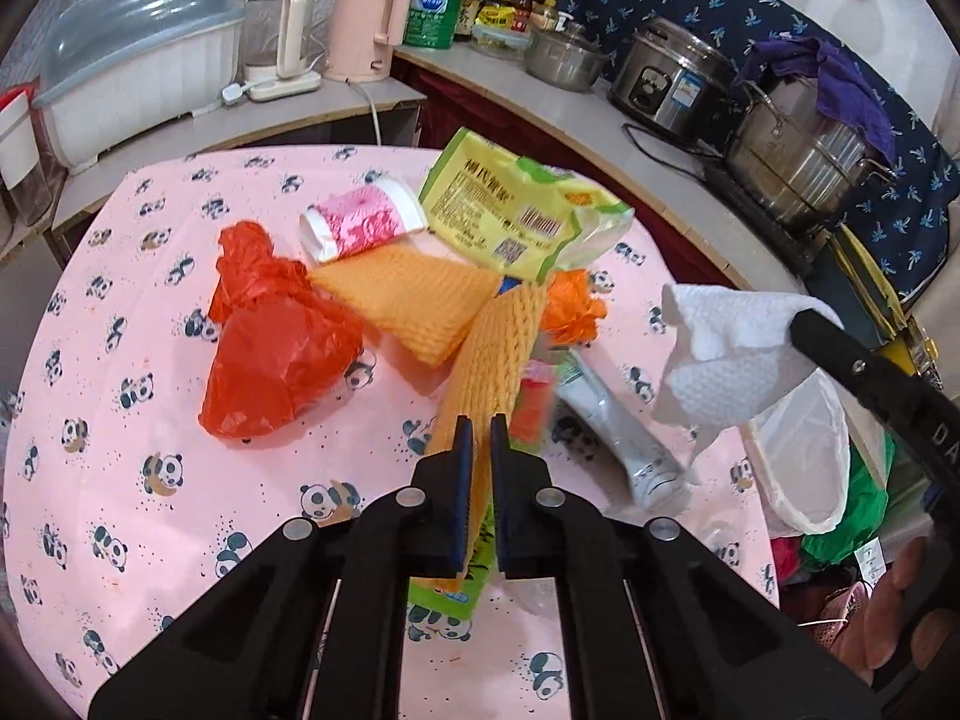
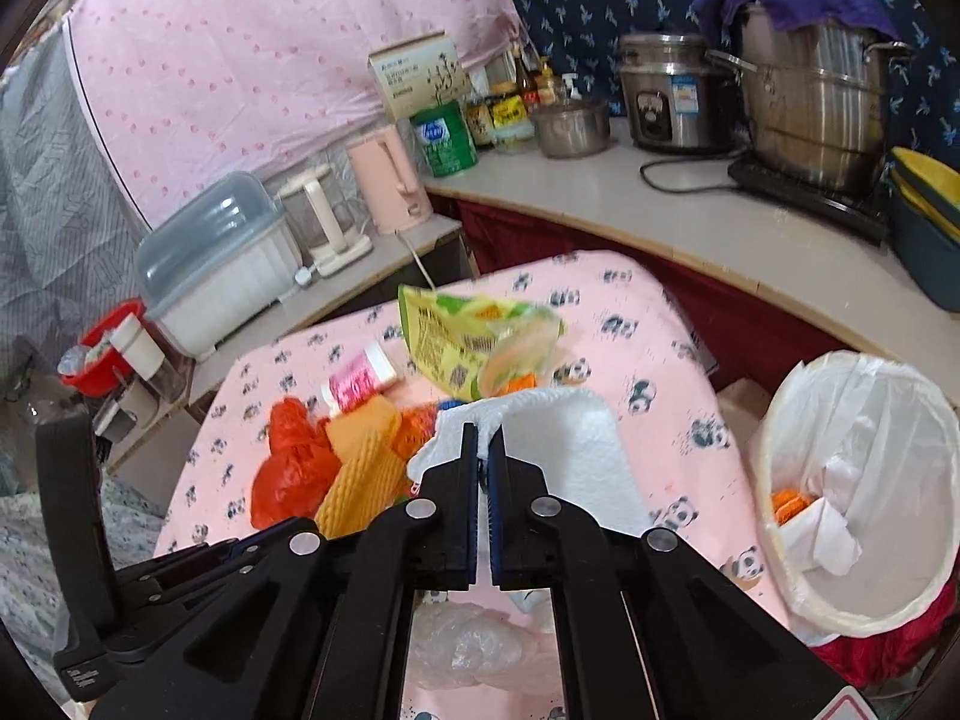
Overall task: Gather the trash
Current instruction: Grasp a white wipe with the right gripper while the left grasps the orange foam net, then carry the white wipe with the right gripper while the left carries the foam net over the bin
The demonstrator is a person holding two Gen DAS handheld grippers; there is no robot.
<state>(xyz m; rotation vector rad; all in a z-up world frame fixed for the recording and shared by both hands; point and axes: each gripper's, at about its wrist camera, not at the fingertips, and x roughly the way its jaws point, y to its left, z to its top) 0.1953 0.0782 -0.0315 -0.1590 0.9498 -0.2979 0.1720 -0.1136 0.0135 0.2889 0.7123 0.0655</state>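
Note:
My left gripper (image 1: 482, 429) is shut on an orange foam net sleeve (image 1: 489, 354) and holds it above the pink panda tablecloth (image 1: 120, 450). My right gripper (image 2: 483, 438) is shut on a white paper towel (image 2: 576, 450), which also shows in the left wrist view (image 1: 726, 354), off the table's right edge. On the table lie a red plastic bag (image 1: 270, 348), a flat orange foam sheet (image 1: 414, 300), a pink paper cup (image 1: 360, 225), a yellow-green snack wrapper (image 1: 510, 210) and a grey tube (image 1: 624, 426). A white-lined trash bin (image 2: 864, 480) stands to the right of the table.
A counter behind holds a pink kettle (image 1: 366, 24), a white kettle (image 1: 282, 36), a dish box with a grey lid (image 1: 132, 60), a rice cooker (image 1: 672, 84) and a steel pot (image 1: 804, 156). Clear crumpled plastic (image 2: 468, 642) lies under my right gripper.

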